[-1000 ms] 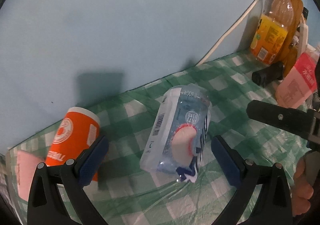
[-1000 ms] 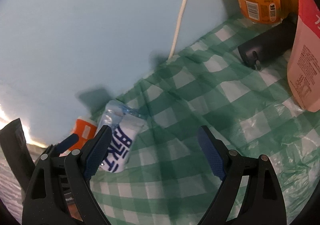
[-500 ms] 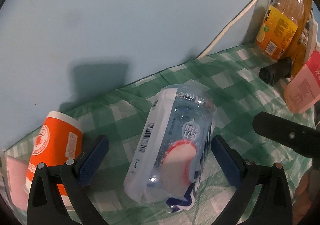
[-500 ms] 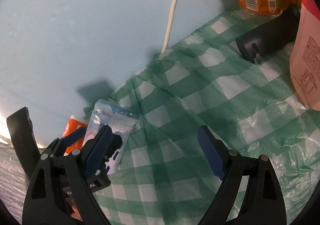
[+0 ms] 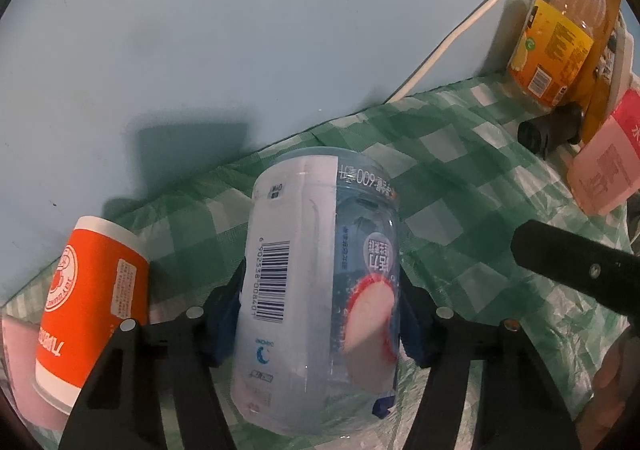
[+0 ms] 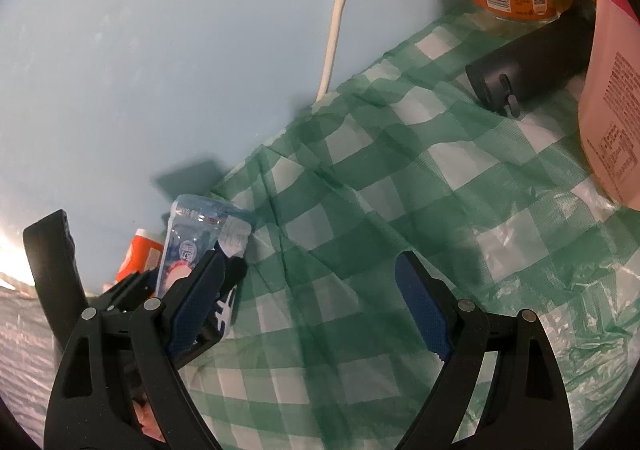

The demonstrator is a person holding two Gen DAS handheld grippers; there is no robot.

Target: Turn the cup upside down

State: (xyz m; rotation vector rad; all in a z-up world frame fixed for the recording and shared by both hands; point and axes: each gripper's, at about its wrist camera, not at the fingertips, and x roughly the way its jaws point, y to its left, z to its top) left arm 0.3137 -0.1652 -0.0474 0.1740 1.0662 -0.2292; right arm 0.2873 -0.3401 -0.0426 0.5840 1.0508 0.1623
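Gripping the clear cup [image 5: 320, 314] by both sides, the left gripper [image 5: 320, 324] has clamped it above the checked cloth [image 5: 460, 186]; the right gripper [image 6: 310, 314] gapes wide, holding nothing.

Bench [image 6: 360, 234]: green-and-white checked plastic cover, wrinkled. Left wrist view: clear labelled cup [image 5: 320, 310] at centre; orange paper cup [image 5: 88, 302], inverted, at 9 o'clock. At 2 o'clock: orange drink bottle [image 5: 556, 38], black cylinder [image 5: 548, 130] lying down, pink pouch [image 5: 608, 166].
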